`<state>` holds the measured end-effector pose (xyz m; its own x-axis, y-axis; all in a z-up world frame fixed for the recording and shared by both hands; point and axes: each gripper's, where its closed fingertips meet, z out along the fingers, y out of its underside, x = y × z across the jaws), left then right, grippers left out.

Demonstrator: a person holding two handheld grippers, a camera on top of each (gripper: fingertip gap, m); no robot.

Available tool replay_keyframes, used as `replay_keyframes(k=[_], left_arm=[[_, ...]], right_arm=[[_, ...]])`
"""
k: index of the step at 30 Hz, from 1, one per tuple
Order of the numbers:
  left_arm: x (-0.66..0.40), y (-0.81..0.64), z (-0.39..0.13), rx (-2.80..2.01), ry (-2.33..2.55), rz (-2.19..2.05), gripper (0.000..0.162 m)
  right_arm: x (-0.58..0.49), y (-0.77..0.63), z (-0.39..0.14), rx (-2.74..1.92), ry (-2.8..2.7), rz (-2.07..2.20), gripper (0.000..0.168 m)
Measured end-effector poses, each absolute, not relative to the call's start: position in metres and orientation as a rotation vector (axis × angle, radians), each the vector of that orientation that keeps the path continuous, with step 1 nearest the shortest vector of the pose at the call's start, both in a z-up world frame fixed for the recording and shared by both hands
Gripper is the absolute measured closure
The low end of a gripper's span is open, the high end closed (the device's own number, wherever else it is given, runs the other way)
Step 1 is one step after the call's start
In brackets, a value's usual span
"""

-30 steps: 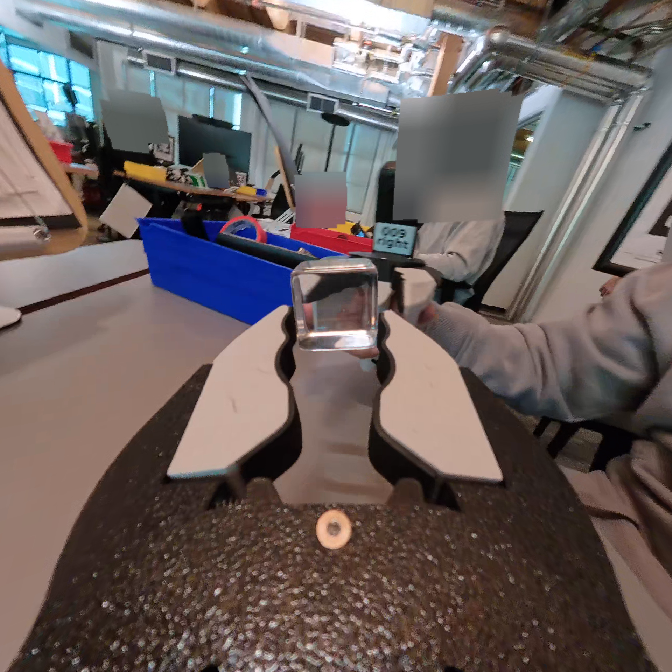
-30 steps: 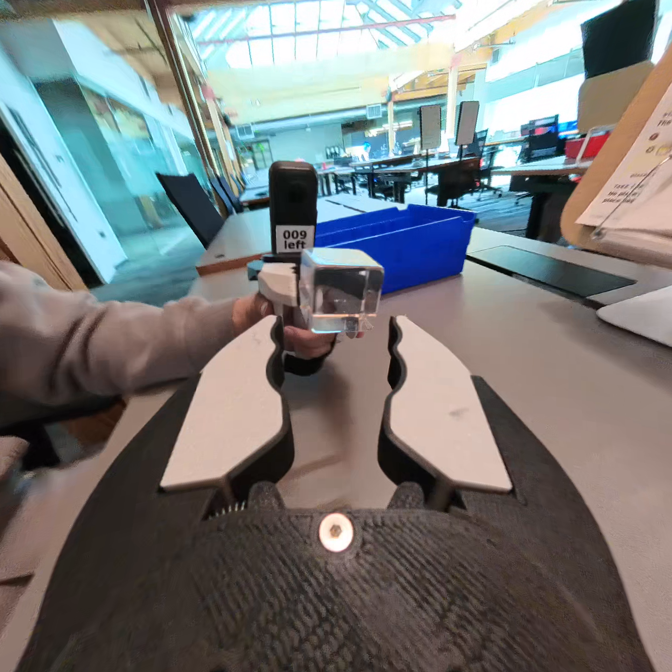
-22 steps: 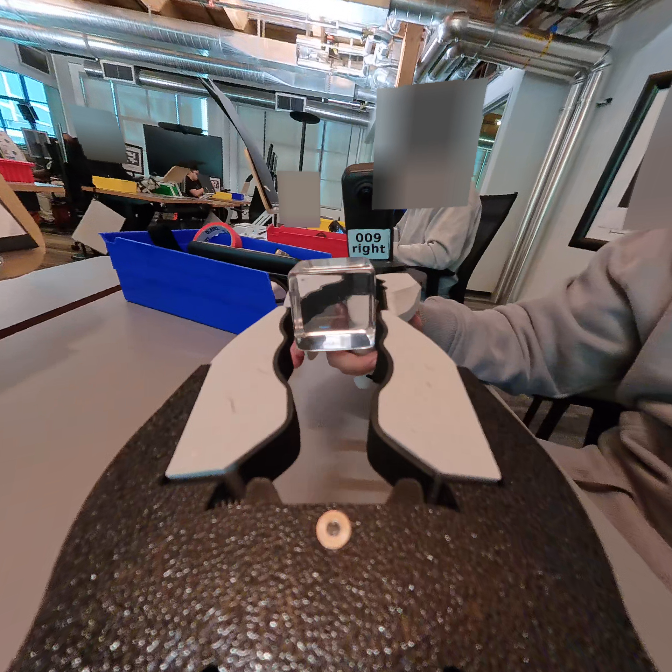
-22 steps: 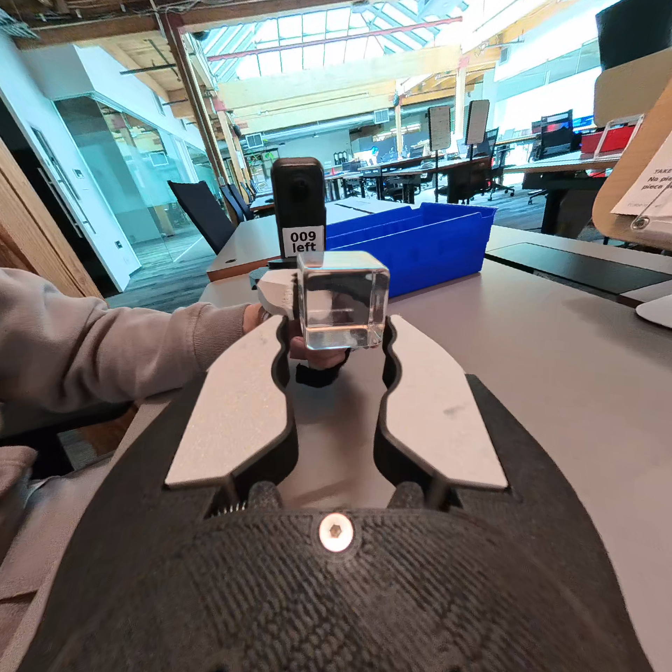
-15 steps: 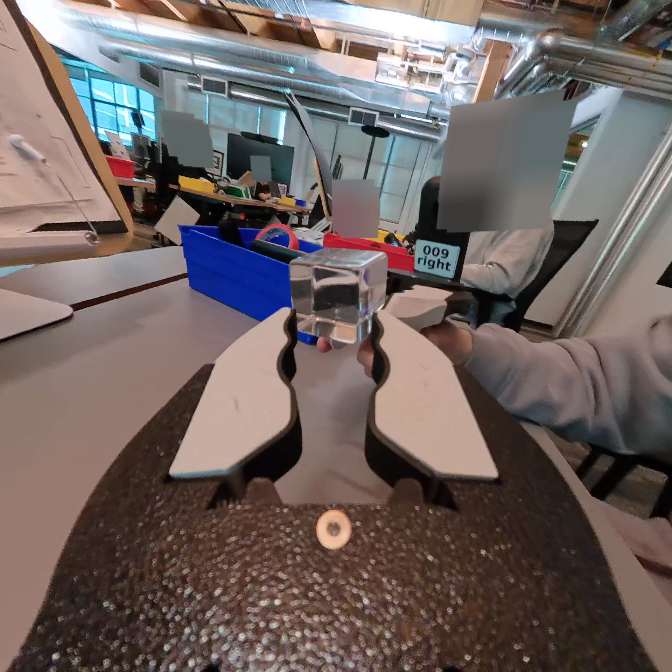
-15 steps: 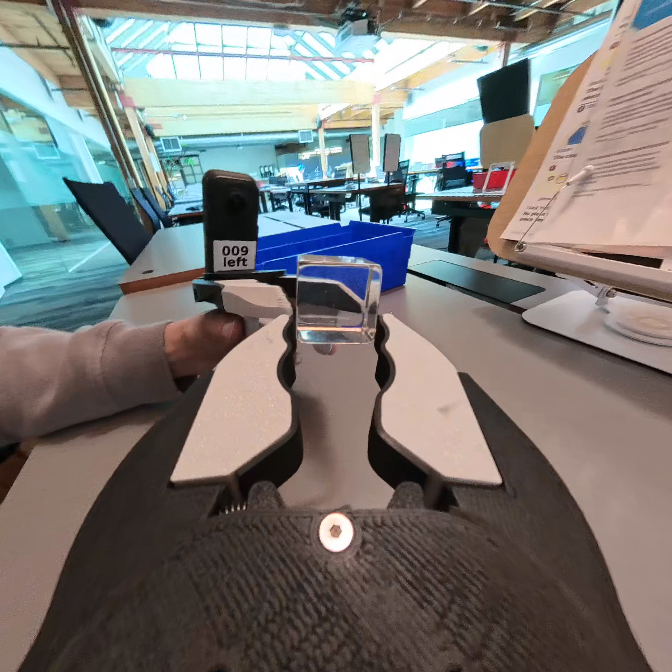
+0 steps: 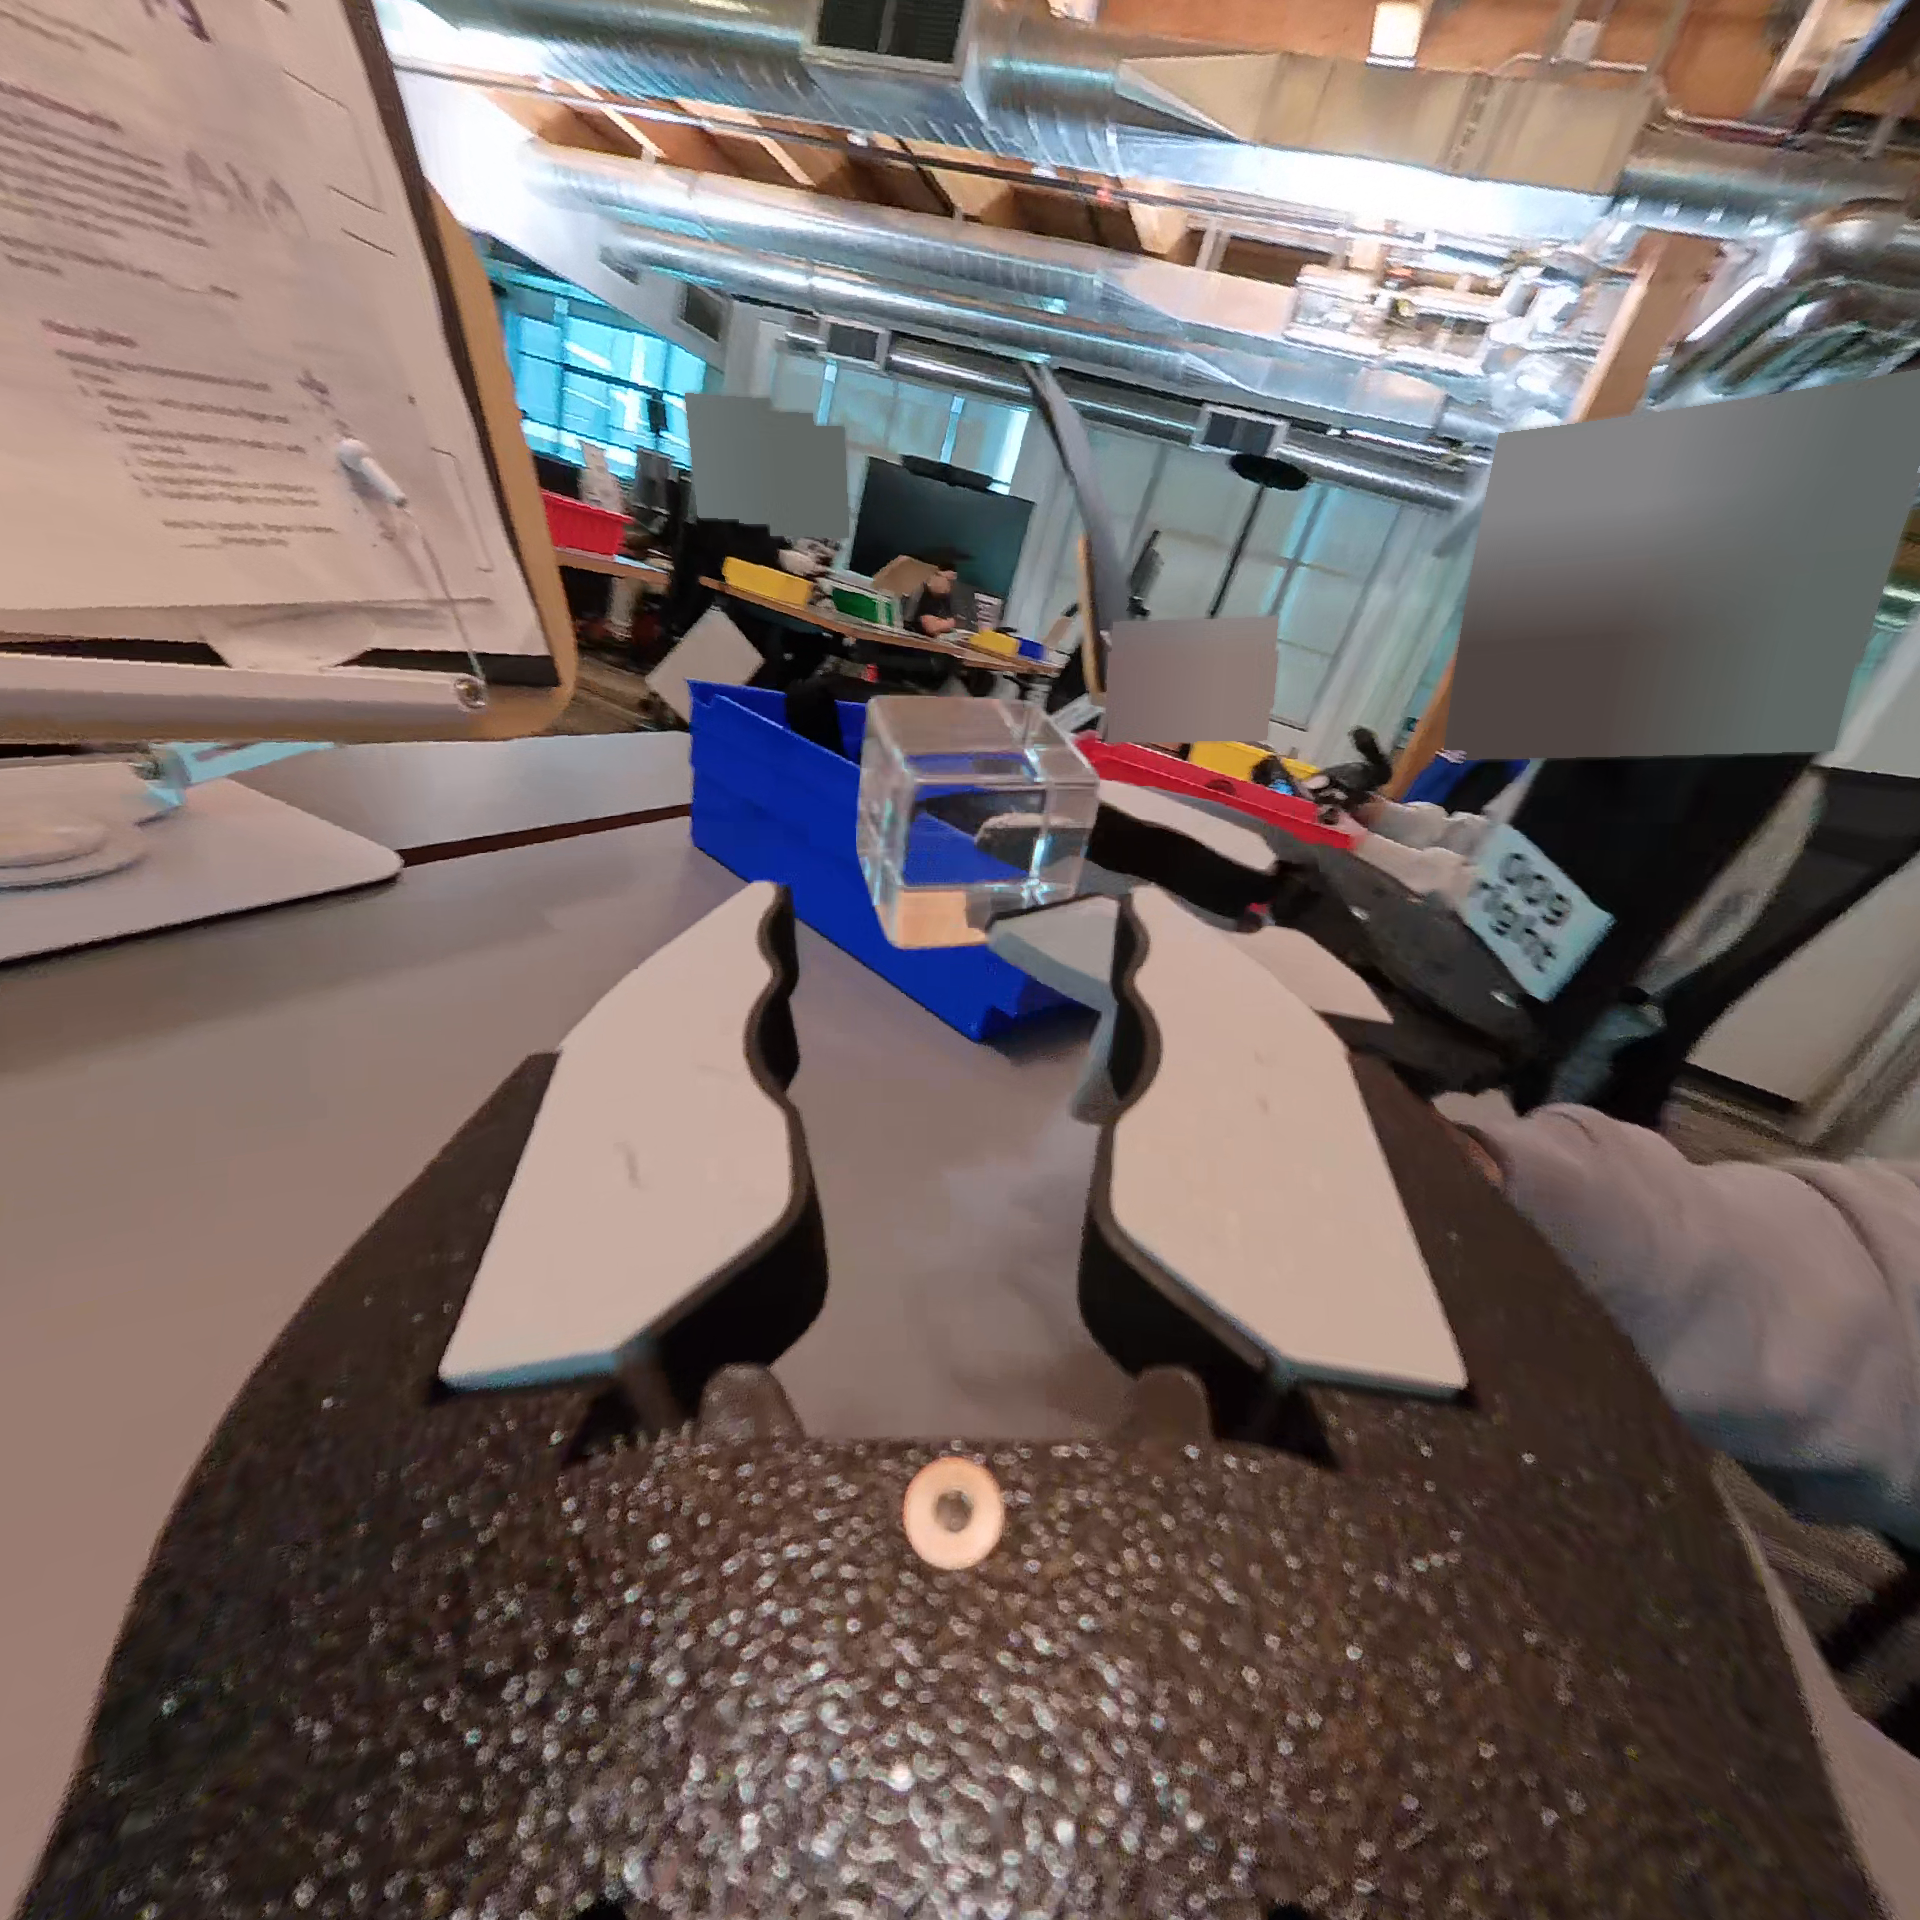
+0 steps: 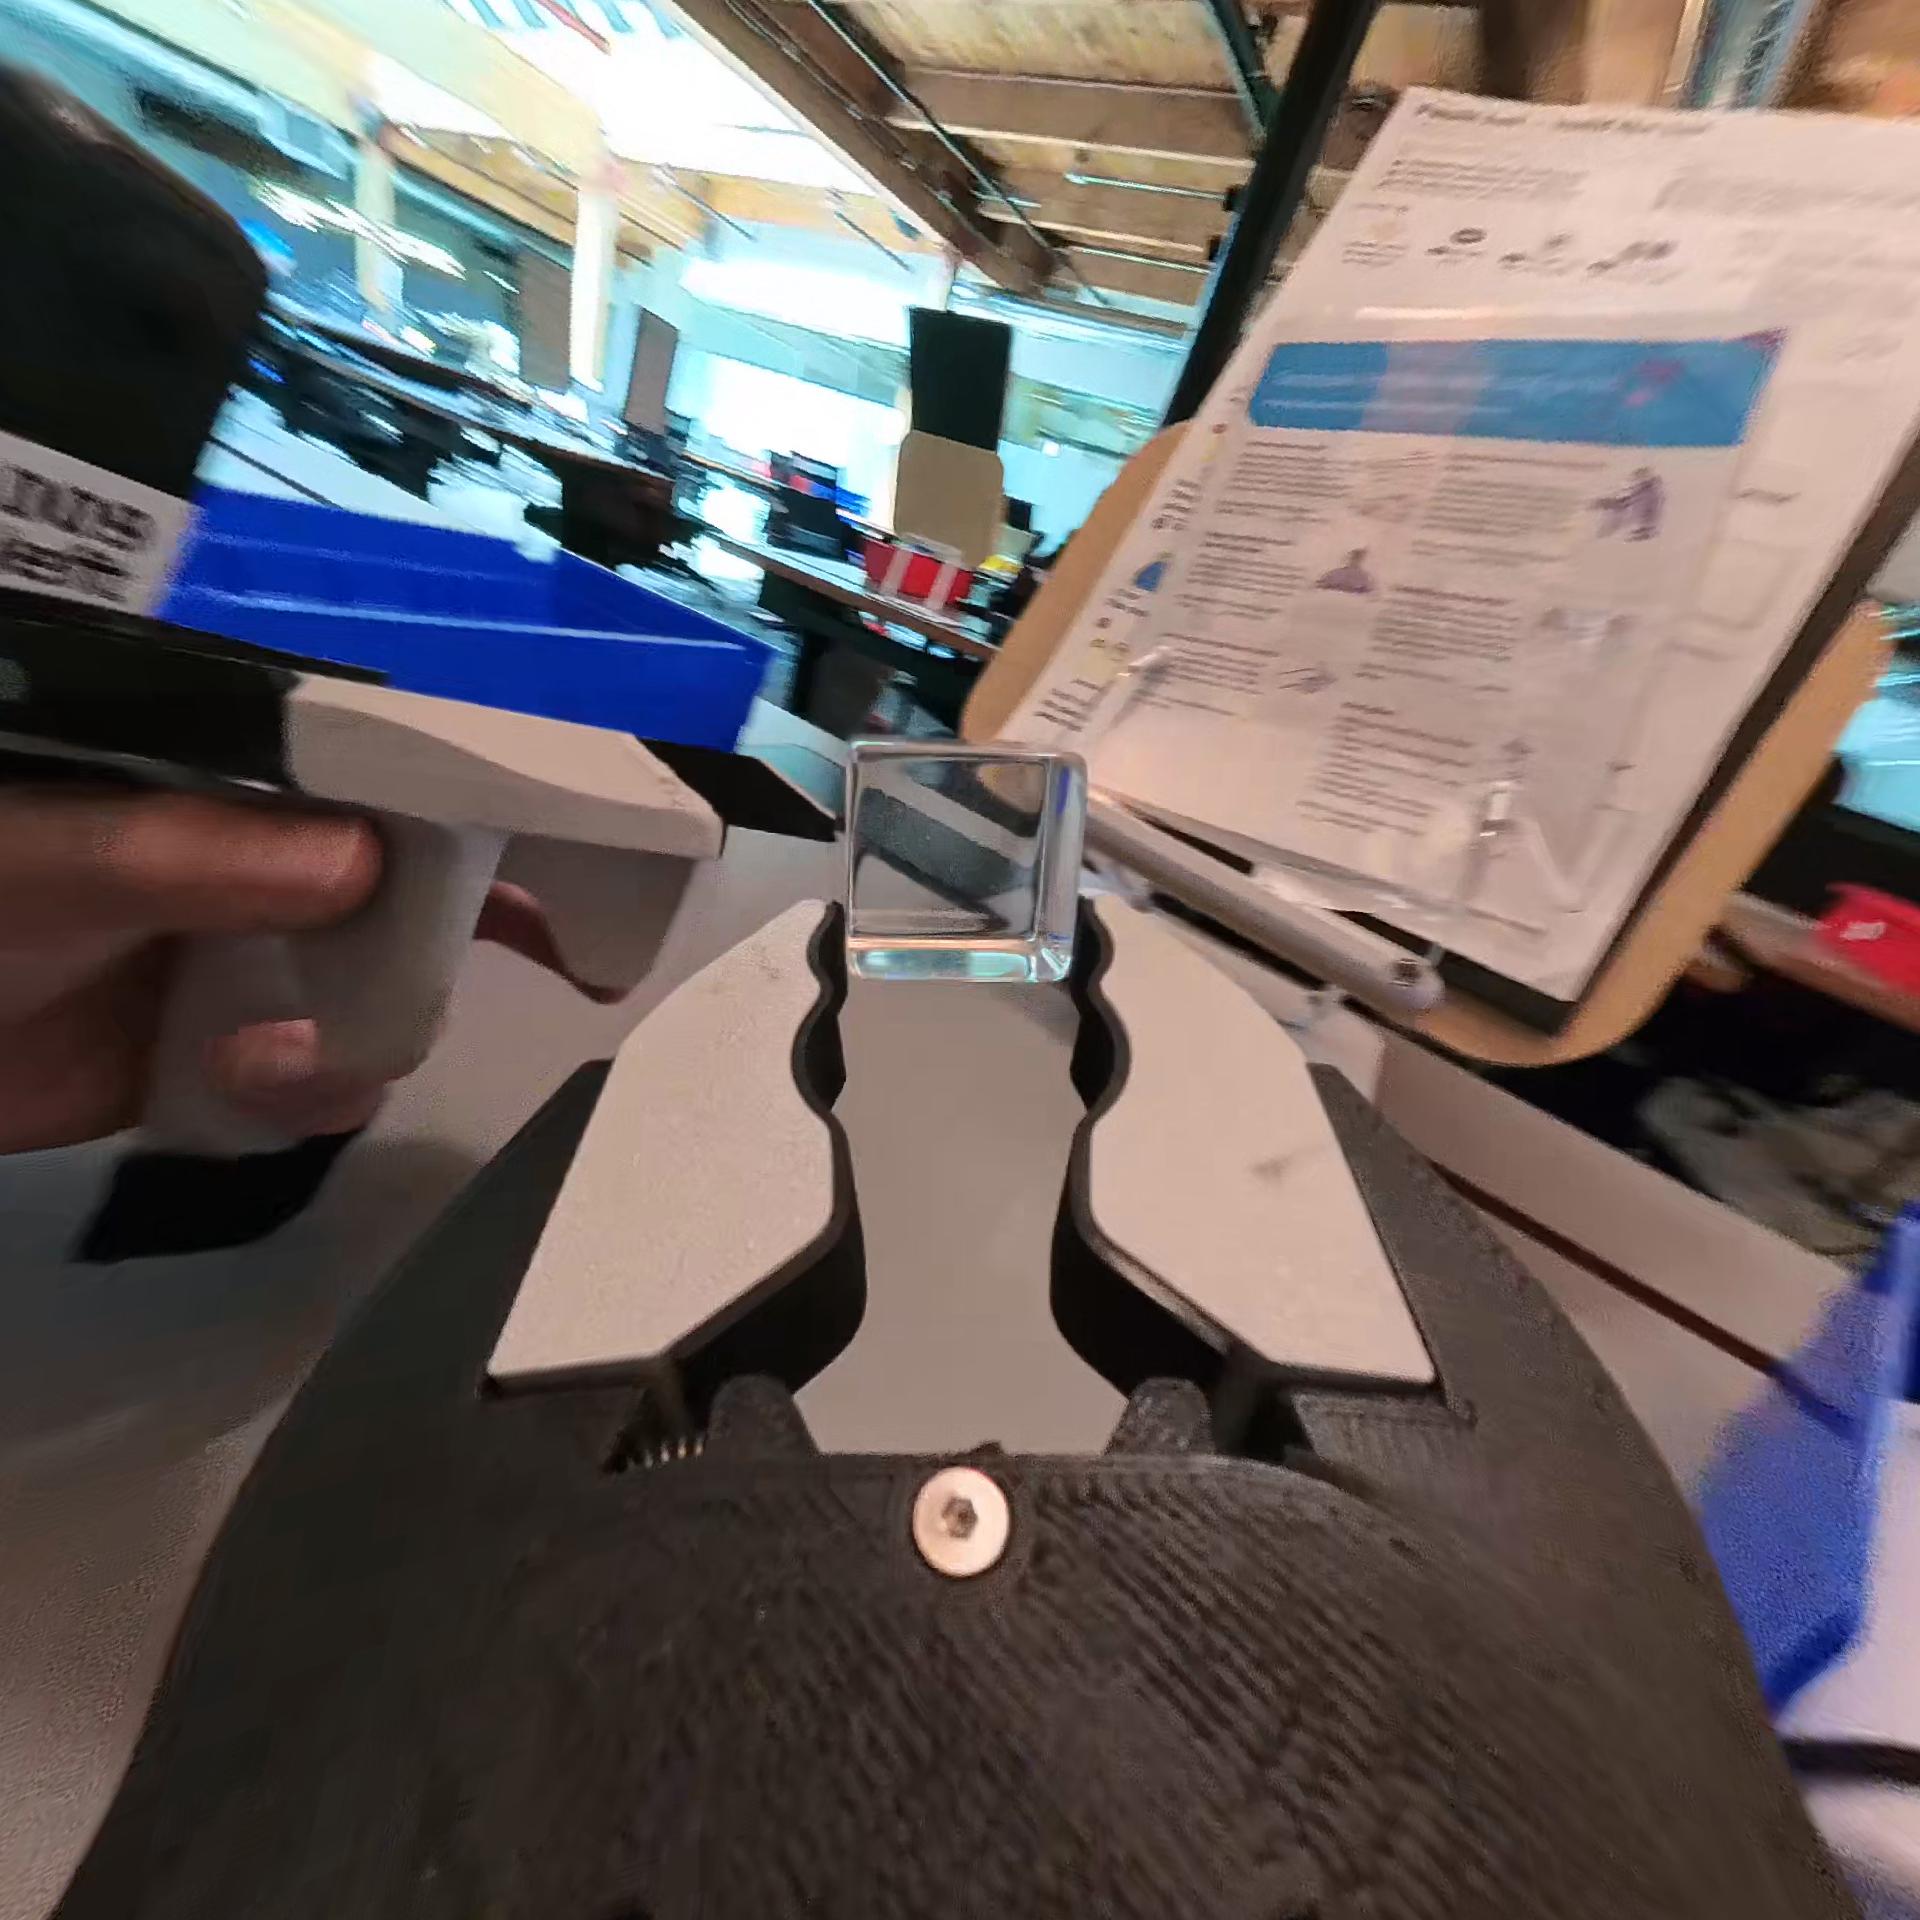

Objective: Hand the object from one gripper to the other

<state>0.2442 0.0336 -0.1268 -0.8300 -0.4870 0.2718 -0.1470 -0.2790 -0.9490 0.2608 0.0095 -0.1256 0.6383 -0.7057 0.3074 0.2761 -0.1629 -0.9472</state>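
While the clear cube [image 8: 958, 862] sits clamped at the right gripper [image 8: 958, 940] tips above the table, the left gripper [image 7: 951, 935] stands wide and seemingly clear; the handover looks done.

Our left gripper [image 7: 951, 920] has a rough black speckled body that glitters, with a pale round screw [image 7: 953, 1524] set in its middle. Our right gripper [image 8: 958, 935] is black too, its surface finely ribbed, with a silver hex screw [image 8: 960, 1522] at the centre and a small coil spring [image 8: 665, 1446] showing at the root of one finger. On both, the jaws are flat light-grey plates with wavy black inner edges. We wear a grey sleeve [image 7: 1704, 1299].
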Motion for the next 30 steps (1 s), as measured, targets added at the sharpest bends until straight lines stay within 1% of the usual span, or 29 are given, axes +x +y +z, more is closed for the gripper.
replay_keyframes(k=[5,8,23,25,27,30], left_arm=[[0.249,0.029,-0.132,-0.852,1.615,-1.956,0.105],[0.252,0.038,-0.13,-0.875,1.544,-1.895,0.121],[0.254,0.039,-0.136,-0.965,1.595,-2.148,0.12],[0.255,0.04,-0.137,-0.944,1.633,-2.159,0.12],[0.254,0.044,-0.134,-0.901,1.666,-2.218,0.12],[0.25,0.053,-0.125,-0.813,1.736,-2.344,0.12]], right_arm=[[0.259,0.024,-0.131,-1.565,0.328,-1.1,0.127],[0.256,0.029,-0.131,-1.575,0.302,-1.132,0.127],[0.254,0.035,-0.141,-1.61,0.282,-1.078,0.126],[0.252,0.036,-0.142,-1.605,0.256,-1.025,0.127],[0.244,0.04,-0.141,-1.587,0.198,-0.873,0.124],[0.233,0.035,-0.13,-1.513,0.202,-0.555,0.108]])
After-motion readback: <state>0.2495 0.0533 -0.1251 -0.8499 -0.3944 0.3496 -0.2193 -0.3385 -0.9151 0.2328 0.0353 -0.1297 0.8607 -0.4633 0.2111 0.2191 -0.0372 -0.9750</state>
